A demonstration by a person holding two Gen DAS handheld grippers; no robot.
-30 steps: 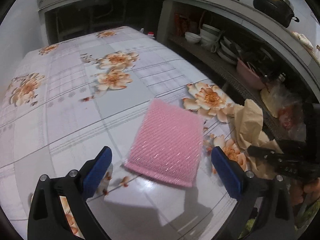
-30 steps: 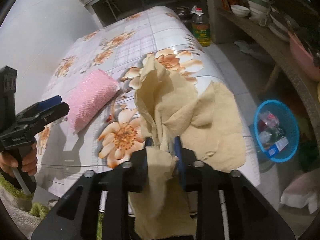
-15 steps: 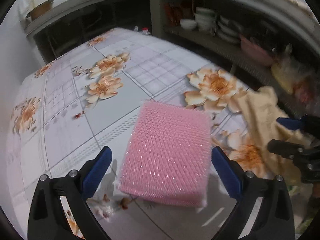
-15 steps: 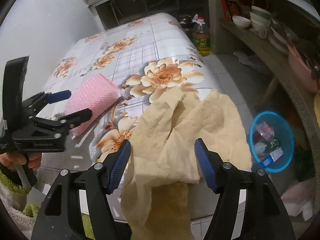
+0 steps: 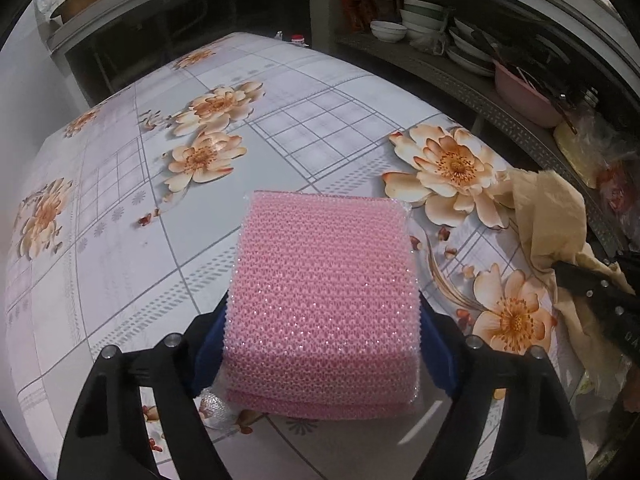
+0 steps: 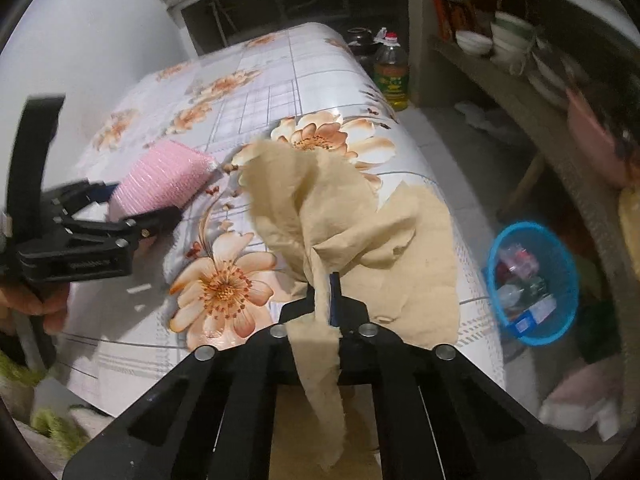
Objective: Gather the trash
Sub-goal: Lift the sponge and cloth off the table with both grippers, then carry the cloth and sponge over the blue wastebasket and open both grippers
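Now the left claw (image 5: 320, 356) is closing squarely around the pink scrubber pad (image 5: 324, 296) on the bench (image 5: 120, 264), while the right claw (image 6: 325, 300), clamped on the tan paper (image 6: 340, 216), is needing a firm hold before lifting toward the blue basket (image 6: 560, 300).

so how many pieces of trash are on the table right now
2: the pink scrubber pack between the closing left gripper pads, and the tan paper at the table's edge, pinched by the shut right gripper.
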